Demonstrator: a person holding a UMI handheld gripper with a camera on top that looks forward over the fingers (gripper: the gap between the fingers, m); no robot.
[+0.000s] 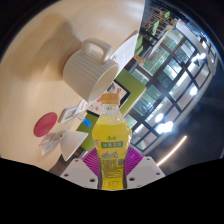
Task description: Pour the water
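Observation:
A yellow drink bottle (110, 140) with an orange cap and a green-yellow label stands upright between my fingers. My gripper (111, 160) is shut on it, the magenta pads (90, 160) pressing its sides. Beyond the bottle, on the light tabletop (40, 70), lies a white ribbed cup (92, 68), seen tilted with the view. The bottle's bottom is hidden below the fingers.
A round red lid or coaster (44, 127) lies on the table near a small white piece (72, 140). Past the table edge are a green panel (128, 75) and dark window frames with bright lights (175, 70).

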